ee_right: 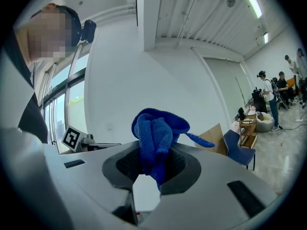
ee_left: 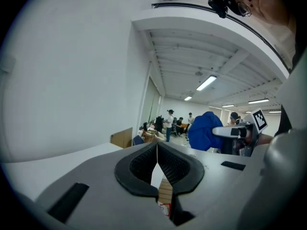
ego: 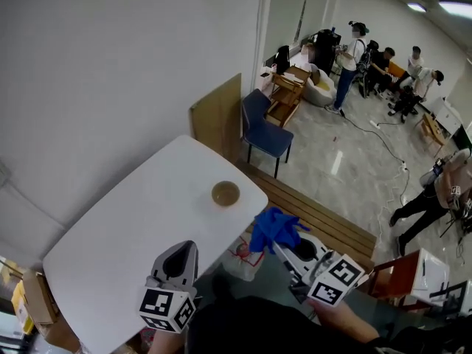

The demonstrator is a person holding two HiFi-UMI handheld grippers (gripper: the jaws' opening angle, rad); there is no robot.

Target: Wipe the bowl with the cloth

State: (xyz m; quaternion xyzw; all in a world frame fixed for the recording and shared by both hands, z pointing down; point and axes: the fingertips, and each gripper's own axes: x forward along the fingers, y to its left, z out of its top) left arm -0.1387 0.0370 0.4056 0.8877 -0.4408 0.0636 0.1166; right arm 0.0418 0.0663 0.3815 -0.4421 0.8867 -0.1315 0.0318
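At the left, the left gripper [ego: 181,253] hangs over the near part of the white table [ego: 125,227], its jaws pressed together with nothing between them. Farther along the tabletop, close to its right edge, sits the small brownish bowl [ego: 226,193] — well apart from both grippers. Right of that, just off the table's edge, the blue cloth [ego: 274,226] bunches up out of the right gripper [ego: 286,246], whose jaws are clamped on it — loose folds spill above the pads

A small brown bowl [ego: 226,193] sits upright on the table; the bunched blue cloth [ego: 274,227] is held off it.
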